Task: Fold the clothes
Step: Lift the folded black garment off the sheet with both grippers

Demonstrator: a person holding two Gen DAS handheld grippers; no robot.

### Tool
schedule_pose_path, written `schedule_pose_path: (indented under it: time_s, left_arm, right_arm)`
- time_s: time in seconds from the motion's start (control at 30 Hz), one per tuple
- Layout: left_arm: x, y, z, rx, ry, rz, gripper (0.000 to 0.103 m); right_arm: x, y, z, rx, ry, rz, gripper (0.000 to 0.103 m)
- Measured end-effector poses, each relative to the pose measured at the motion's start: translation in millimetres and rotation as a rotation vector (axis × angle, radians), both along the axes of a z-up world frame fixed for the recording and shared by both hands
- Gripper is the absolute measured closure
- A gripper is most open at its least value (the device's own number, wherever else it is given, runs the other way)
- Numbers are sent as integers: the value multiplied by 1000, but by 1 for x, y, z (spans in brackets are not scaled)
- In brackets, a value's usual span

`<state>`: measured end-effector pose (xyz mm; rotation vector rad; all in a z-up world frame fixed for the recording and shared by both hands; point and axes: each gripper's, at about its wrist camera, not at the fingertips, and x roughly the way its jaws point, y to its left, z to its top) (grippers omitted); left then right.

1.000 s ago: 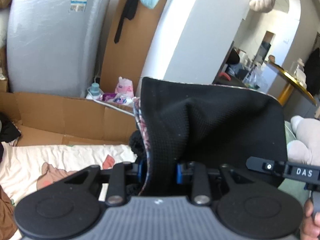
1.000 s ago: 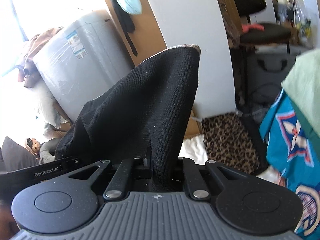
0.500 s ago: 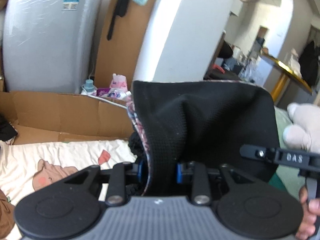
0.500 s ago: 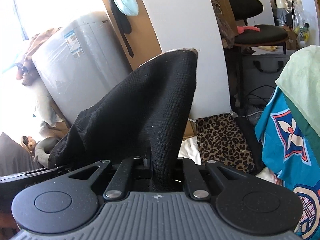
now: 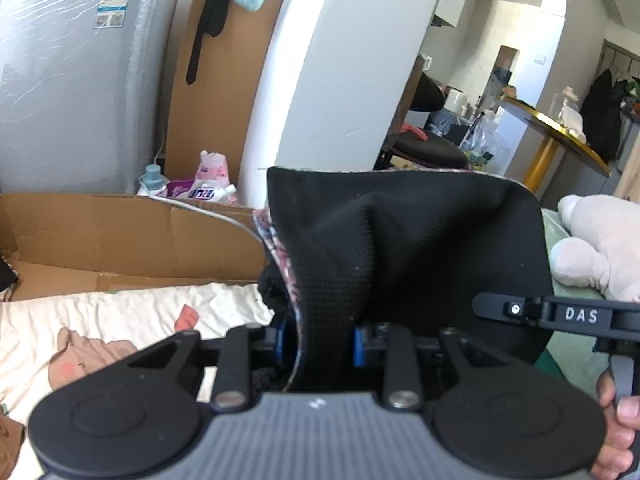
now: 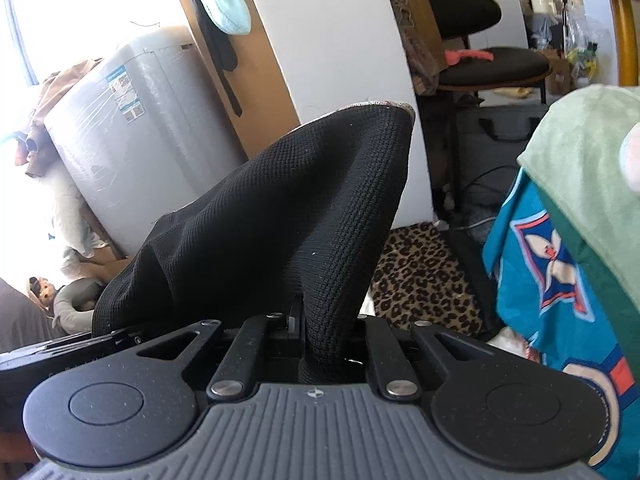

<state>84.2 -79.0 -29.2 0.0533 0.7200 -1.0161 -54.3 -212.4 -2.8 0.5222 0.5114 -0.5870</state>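
Both grippers are raised and level, each clamped on the same black knit garment (image 5: 408, 248), which hangs in the air between them rather than lying on anything. In the left wrist view the left gripper (image 5: 320, 344) has its jaws clenched on a bunched fold of the cloth, blue pads pressing either side; the fabric rises as a broad panel with a patterned lining showing along its left edge. To the right, the other gripper's black arm marked "DAS" crosses the view, and the person's right hand (image 5: 616, 432) wraps its handle, fingers curled. In the right wrist view the right gripper (image 6: 324, 336) likewise has its jaws closed on the garment (image 6: 280, 216), which peaks up and slopes away leftward. Below the left gripper lies a cream printed sheet (image 5: 132, 320) beside a cardboard sheet (image 5: 120, 232). A leopard-print cloth (image 6: 420, 276) lies beyond the right gripper.
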Motion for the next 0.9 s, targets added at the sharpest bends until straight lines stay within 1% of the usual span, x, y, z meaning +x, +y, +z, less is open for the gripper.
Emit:
schedule_pose_path:
  time_s: [0.13, 0.23, 0.33, 0.47, 0.63, 0.7, 0.83, 0.9]
  left_arm:
    - [-6, -6, 2, -15, -2, -18, 71]
    - [-11, -11, 4, -23, 1, -28, 71]
    - [-11, -14, 3, -31, 27, -20, 71]
    - [-10, -24, 0, -33, 40, -27, 71]
    - [-10, -42, -6, -29, 14, -50, 71]
    - [-10, -50, -8, -28, -6, -64, 71]
    - [-6, -70, -19, -12, -21, -93, 71]
    - [-4, -79, -27, -2, -22, -103, 71]
  right_arm:
    - [-11, 3, 5, -32, 8, -21, 94]
    - [-15, 1, 7, -38, 9, -40, 94]
    - [-15, -2, 7, -50, 16, -41, 94]
    - [-13, -11, 4, -57, 29, -46, 94]
    - [-7, -28, -1, -68, 40, -37, 94]
    - [-6, -40, -5, -44, 31, -41, 94]
    - [4, -59, -18, -74, 84, -41, 94]
    - [8, -69, -25, -66, 91, -49, 94]
